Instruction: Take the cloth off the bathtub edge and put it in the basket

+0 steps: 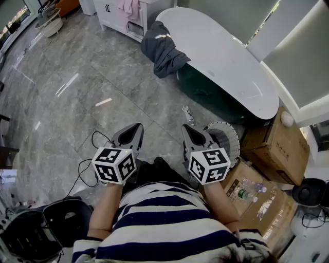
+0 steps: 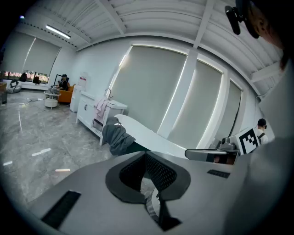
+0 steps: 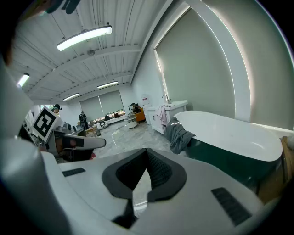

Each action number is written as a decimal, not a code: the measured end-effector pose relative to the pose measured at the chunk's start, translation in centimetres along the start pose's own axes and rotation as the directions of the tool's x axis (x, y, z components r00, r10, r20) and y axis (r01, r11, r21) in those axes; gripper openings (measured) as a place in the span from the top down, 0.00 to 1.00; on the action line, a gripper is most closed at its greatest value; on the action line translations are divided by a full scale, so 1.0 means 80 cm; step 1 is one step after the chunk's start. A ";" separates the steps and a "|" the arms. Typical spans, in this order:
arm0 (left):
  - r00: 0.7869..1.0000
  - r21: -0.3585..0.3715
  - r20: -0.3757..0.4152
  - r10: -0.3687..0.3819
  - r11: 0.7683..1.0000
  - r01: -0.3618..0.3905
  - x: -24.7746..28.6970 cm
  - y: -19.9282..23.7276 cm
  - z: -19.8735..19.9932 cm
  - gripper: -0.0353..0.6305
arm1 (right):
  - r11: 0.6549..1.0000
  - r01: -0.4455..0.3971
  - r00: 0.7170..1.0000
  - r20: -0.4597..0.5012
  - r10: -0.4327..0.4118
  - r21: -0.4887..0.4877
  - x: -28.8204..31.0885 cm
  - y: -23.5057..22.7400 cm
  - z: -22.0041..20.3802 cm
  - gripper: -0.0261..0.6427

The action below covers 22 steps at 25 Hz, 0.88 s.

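Jaws closed, empty — dark grey cloth [image 1: 162, 49] slumped over bathtub [image 1: 226, 59] edge.

cloth [image 1: 163, 49]: dark grey, crumpled; I see it draped over the rim at the tub's far end, hanging down the outer side.
bathtub [image 1: 221, 56]: white top, dark green outer wall.
basket [image 1: 230, 134]: white, round, perforated; by the tub's near end, well apart from the cloth, partly hidden.

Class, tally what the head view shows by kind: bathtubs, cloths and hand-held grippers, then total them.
Bathtubs: 1 (white oval bathtub)
Cloths: 2 (dark grey cloth draped on its edge, pink cloth on the white cabinet)
Grippers: 2 (left gripper, right gripper)
Total: 5
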<state>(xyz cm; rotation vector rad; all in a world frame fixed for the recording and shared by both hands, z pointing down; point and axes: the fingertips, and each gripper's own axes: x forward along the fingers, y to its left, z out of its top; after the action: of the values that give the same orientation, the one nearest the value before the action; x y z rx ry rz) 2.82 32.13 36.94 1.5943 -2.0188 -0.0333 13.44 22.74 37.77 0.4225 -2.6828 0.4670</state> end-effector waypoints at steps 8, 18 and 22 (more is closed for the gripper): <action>0.998 -0.024 0.029 -0.050 0.998 0.050 0.023 -0.034 -0.006 0.92 | 0.999 -0.031 1.000 0.002 0.031 0.007 -0.004 -0.029 -0.007 0.92; 0.999 -0.044 0.034 0.025 0.999 -0.024 0.032 -0.020 -0.013 0.92 | 0.998 -0.057 0.998 -0.038 0.057 0.005 0.007 -0.039 -0.017 0.92; 0.999 -0.055 0.034 0.016 0.998 -0.014 0.048 -0.011 -0.008 0.92 | 0.999 -0.052 0.997 -0.051 0.052 0.004 0.018 -0.042 -0.016 0.92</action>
<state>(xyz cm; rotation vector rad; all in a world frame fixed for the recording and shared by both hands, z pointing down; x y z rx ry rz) 3.37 28.62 38.72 1.5539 -2.0384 -0.1103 13.77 19.88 40.34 0.3373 -2.6493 0.4902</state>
